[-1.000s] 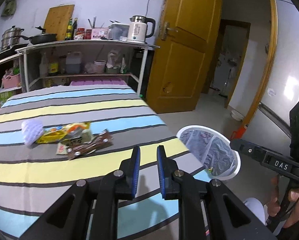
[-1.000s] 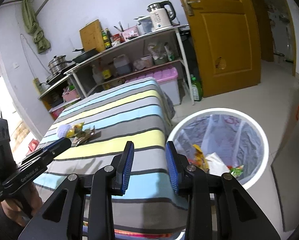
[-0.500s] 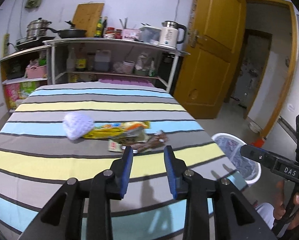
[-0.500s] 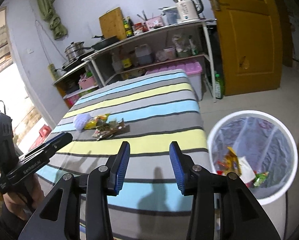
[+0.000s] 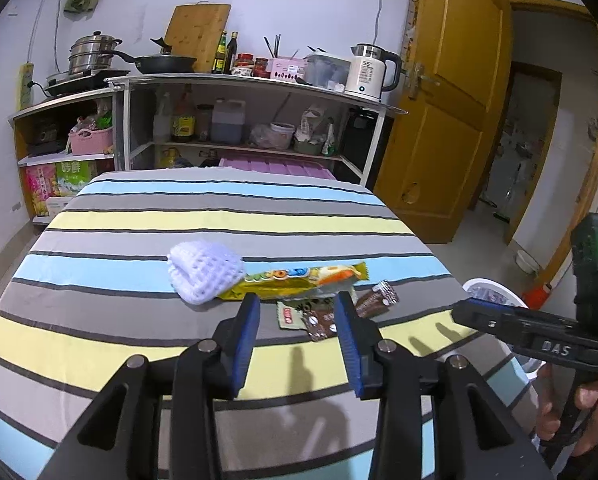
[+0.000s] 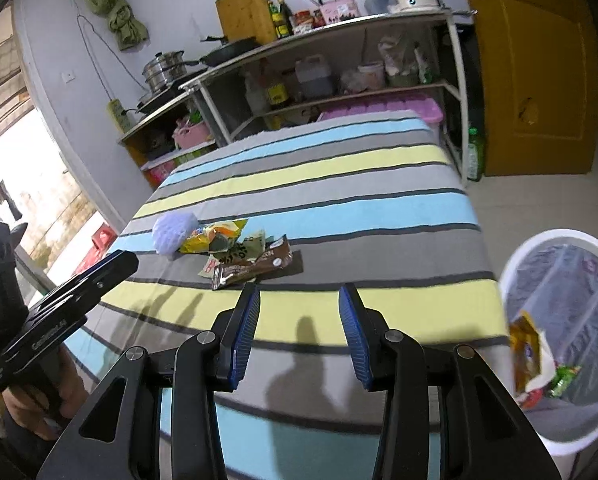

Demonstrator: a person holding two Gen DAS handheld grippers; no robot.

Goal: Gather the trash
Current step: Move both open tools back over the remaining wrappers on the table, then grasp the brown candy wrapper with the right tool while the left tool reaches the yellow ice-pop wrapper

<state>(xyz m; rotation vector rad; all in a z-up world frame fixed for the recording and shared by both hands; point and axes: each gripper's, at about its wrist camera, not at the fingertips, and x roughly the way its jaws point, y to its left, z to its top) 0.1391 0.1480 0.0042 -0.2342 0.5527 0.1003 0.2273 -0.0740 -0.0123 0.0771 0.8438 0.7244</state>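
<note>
A heap of trash lies on the striped table [image 5: 219, 220]: a white foam net [image 5: 203, 276], a yellow snack wrapper [image 5: 299, 278], a small green-white packet [image 5: 291, 314] and a brown wrapper [image 5: 375, 302]. My left gripper [image 5: 297, 300] hovers just short of the heap; its jaws are opening and grip nothing. My right gripper [image 6: 299, 292] stands open and empty over the yellow stripe, nearer than the brown wrapper [image 6: 255, 266] and the foam net [image 6: 175, 232]. The white bin [image 6: 559, 240] with a clear liner stands on the floor at the right, with wrappers [image 6: 525, 350] inside.
Metal shelves [image 5: 239, 80] with a kettle, pans and bottles stand behind the table's far end. A yellow door [image 5: 439, 120] is at the right. A hand holds the other gripper at the edge of each view [image 5: 531, 336] [image 6: 59, 312]. The bin's rim [image 5: 495, 286] peeks past the table's right corner.
Both views have swung left from the bin toward the table, so the trash heap is now nearer and centred. The left jaws have spread much wider; the right jaws spread a little.
</note>
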